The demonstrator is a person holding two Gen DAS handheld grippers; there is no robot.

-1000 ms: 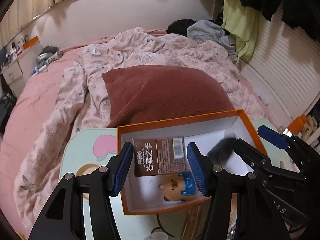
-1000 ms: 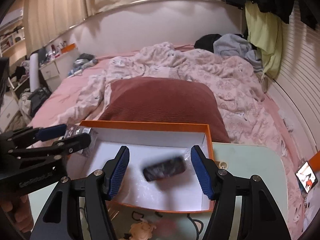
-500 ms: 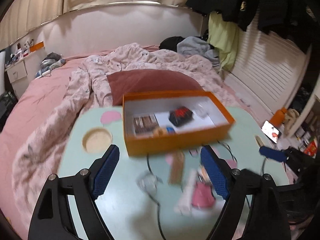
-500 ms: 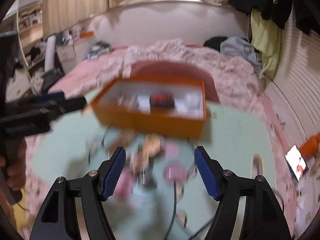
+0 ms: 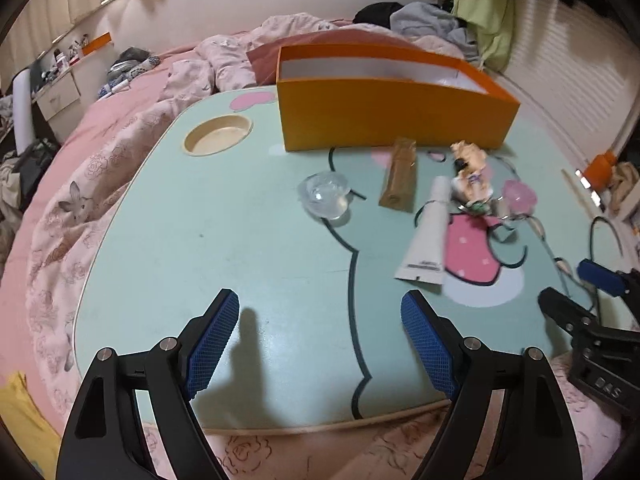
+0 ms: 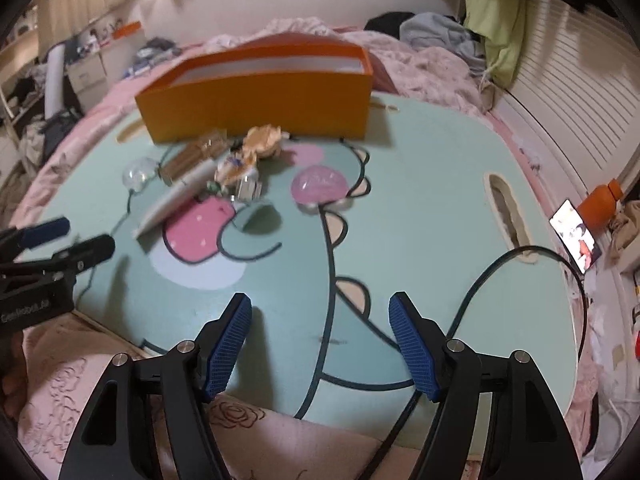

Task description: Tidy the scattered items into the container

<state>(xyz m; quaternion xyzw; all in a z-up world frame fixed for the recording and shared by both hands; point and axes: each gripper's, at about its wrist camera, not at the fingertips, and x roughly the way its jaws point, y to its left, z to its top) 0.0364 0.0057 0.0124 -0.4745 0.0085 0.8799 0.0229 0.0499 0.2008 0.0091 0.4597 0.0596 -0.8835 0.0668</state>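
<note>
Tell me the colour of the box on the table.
The box is orange outside and white inside; it shows best in the left wrist view.

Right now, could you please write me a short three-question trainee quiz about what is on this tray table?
1. True or false: the left hand-held gripper holds an item.
2. Which lies nearest the cup recess? A) clear ball B) white tube C) pink ball
3. Fill in: the wooden stick lies in front of the ______ box.

Key: 1 false, its jaws are empty; 2 A; 3 orange.
</note>
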